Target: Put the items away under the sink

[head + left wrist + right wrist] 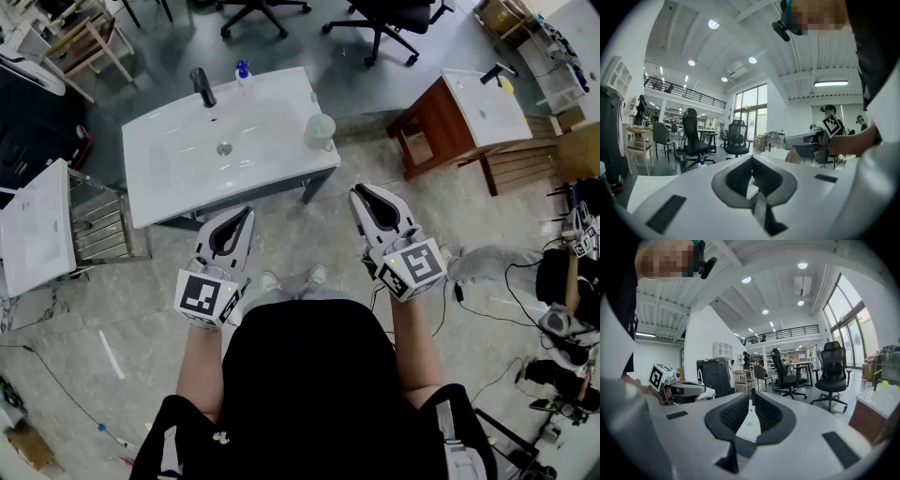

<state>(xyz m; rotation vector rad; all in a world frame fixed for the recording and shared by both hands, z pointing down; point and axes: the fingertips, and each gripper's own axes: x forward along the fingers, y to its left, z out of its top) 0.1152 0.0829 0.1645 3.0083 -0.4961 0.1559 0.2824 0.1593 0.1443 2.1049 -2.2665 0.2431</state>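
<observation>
Sink [164, 173] front edge runs just ahead of the closed, empty left claw [248, 213] and right claw [357, 192], floor [302, 236] showing between.

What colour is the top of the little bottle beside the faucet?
Blue; the bottle's top shows best in the head view.

Glossy white sink [169, 187], ceramic-looking, upper centre, with a matt black tap [202, 87]. Upper right, a reddish-brown wooden cabinet [442, 131] under a glossy white top. Smooth grey marbled floor [122, 300].
</observation>
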